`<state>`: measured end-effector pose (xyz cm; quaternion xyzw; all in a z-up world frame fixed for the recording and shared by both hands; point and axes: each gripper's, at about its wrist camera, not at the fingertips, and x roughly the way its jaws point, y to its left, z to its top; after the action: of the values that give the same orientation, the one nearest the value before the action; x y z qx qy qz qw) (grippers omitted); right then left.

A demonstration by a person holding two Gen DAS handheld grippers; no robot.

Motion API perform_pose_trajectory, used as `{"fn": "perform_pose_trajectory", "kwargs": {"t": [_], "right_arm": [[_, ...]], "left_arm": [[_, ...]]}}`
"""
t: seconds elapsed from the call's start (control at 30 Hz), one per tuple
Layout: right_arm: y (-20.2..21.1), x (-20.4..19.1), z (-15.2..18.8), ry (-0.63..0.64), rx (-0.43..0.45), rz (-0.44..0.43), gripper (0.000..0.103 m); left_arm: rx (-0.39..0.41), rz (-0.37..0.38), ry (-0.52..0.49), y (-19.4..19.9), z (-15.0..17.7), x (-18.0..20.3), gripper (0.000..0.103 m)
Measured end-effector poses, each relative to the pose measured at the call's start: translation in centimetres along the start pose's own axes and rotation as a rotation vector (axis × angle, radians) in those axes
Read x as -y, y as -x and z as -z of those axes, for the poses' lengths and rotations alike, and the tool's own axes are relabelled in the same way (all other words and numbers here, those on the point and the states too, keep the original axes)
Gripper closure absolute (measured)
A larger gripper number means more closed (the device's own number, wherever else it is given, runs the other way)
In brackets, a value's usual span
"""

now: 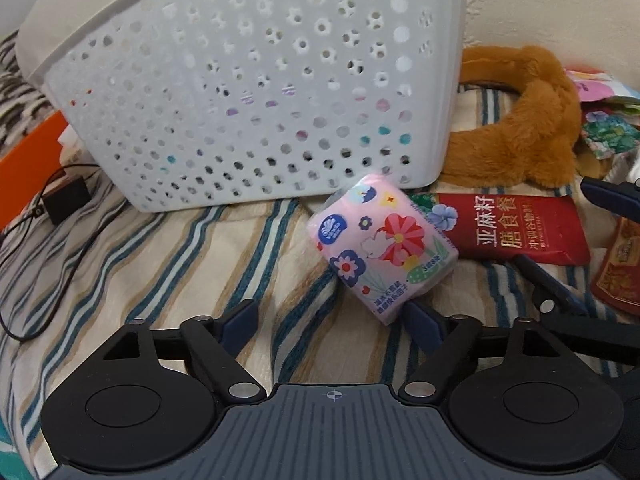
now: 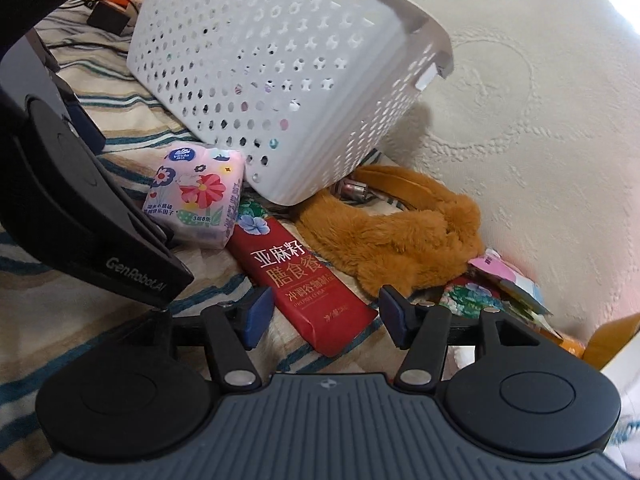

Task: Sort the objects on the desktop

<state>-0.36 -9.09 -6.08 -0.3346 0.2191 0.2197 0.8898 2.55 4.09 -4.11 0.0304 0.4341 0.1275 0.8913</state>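
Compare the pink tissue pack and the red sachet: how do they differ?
The tissue pack is pink, flowered and blocky; the red sachet is flat, long and printed with white characters. The tissue pack sits tilted up beside the white basket; the red sachet lies flat between the right gripper's open jaws. Both rest on the striped cloth, touching at a corner.
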Motion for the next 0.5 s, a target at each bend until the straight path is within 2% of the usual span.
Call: {"fn": "perform_pose_trajectory", "kwargs": {"t": [0.1,0.2,0.23,0.27,0.33,0.4,0.47,0.5], "right_arm": [[-0.5,0.5,0.1,-0.007,-0.006,-0.02,0.04],[-1.0,0.9,0.1,-0.017,-0.011,-0.027,0.041],[-1.1,1.0,0.0,-0.022,-0.011,-0.038,0.049],[-1.4,1.1,0.0,-0.023,-0.017,-0.055,0.072],[-1.9,1.0,0.2,-0.01,-0.028,-0.066,0.077],[-1.9,0.8,0.2,0.005,-0.019,-0.066,0.081],[-1.7,0.6,0.3,0.021,-0.005,-0.059,0.086],[-1.6,0.6,0.3,0.025,0.003,-0.056,0.087]], "left_arm": [[0.005,0.001,0.018,-0.4,0.2,-0.1,0.013],[0.014,0.009,0.008,-0.4,0.3,0.2,0.026],[0.023,0.01,-0.004,-0.3,0.4,0.4,0.033],[0.032,0.005,-0.013,-0.1,0.5,0.8,0.037],[0.038,0.012,-0.007,-0.1,0.6,0.8,0.043],[0.037,-0.004,-0.014,-0.2,0.7,0.8,0.054],[0.032,-0.032,-0.023,-0.5,0.8,0.7,0.074],[0.03,-0.036,-0.023,-0.6,0.8,0.5,0.079]]}}
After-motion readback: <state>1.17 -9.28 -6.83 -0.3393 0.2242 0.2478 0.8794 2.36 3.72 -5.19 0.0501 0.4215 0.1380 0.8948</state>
